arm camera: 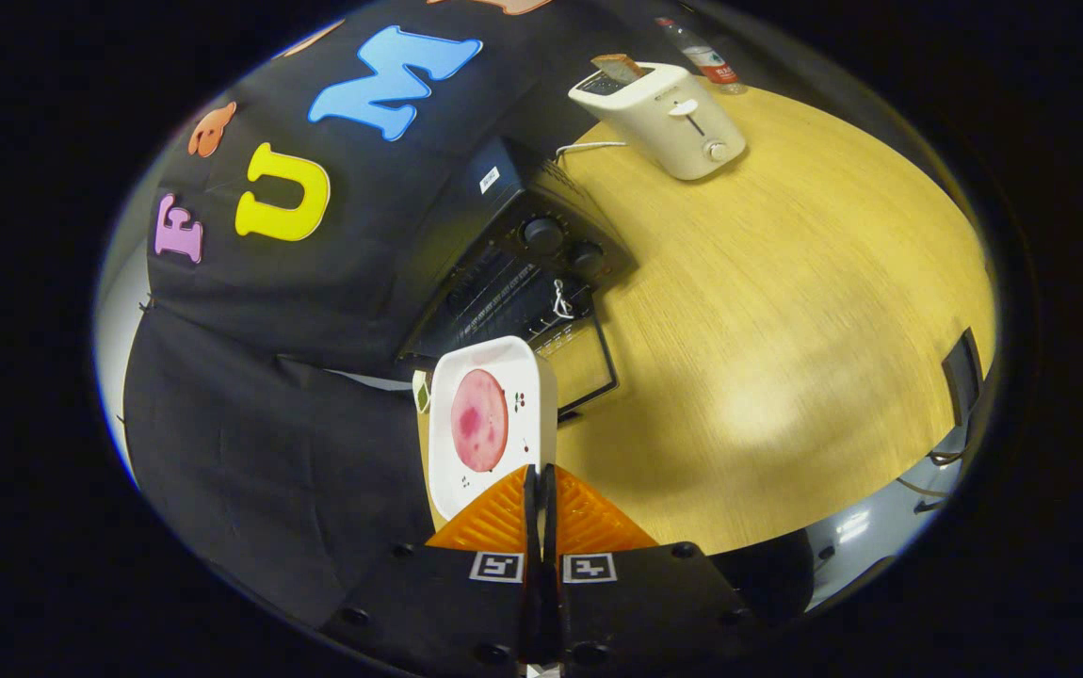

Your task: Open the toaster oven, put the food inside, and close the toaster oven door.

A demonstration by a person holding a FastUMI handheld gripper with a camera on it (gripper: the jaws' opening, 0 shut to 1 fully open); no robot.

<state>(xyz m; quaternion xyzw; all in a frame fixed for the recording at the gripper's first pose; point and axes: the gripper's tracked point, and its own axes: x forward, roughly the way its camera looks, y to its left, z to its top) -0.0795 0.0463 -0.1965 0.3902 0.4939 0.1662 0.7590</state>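
Note:
My gripper (539, 478) is shut on the near rim of a white square plate (459, 476), which it holds in the air. A round pink slice of food (478, 420) lies on the plate. Just beyond the plate stands the black toaster oven (541, 235) with two knobs. Its glass door (590, 365) is folded down open and the wire rack inside (504, 301) shows. The plate's far edge is near the oven's opening, over the lowered door.
The oven stands on a wooden table (786, 311). A white pop-up toaster (669, 118) with a slice of bread (619, 66) in it stands farther back, with a plastic bottle (706, 58) behind it. A small dark object (963, 372) sits at the table's edge.

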